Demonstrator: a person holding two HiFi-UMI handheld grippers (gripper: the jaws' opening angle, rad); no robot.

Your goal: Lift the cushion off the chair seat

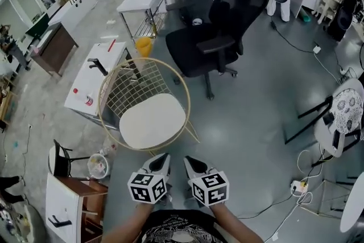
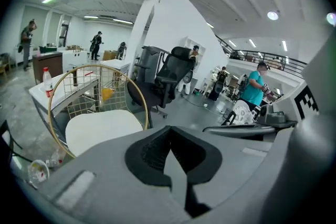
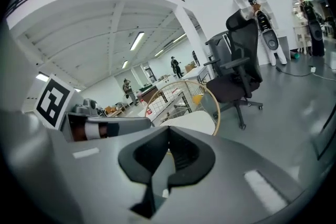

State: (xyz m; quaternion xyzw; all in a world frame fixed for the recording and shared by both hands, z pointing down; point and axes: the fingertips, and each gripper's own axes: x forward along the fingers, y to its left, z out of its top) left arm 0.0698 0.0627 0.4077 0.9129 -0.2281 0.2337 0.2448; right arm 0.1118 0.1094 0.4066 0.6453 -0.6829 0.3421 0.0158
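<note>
A round white cushion [image 1: 152, 120] lies on the seat of a gold wire chair [image 1: 120, 90], just ahead of both grippers. My left gripper [image 1: 162, 157] and right gripper [image 1: 190, 161] are side by side short of the seat's near rim, not touching it. Both are shut with nothing between the jaws. In the left gripper view the cushion [image 2: 102, 126] sits to the left beyond the closed left gripper [image 2: 169, 132]. In the right gripper view the cushion [image 3: 191, 122] shows just past the closed right gripper [image 3: 169, 132].
A black office chair [image 1: 219, 37] stands behind the wire chair. A white table [image 1: 91, 79] is at its left, a wooden cabinet [image 1: 74, 202] at the lower left. A patterned chair [image 1: 346, 111], a power strip and cables [image 1: 298, 186] lie to the right. People stand far off.
</note>
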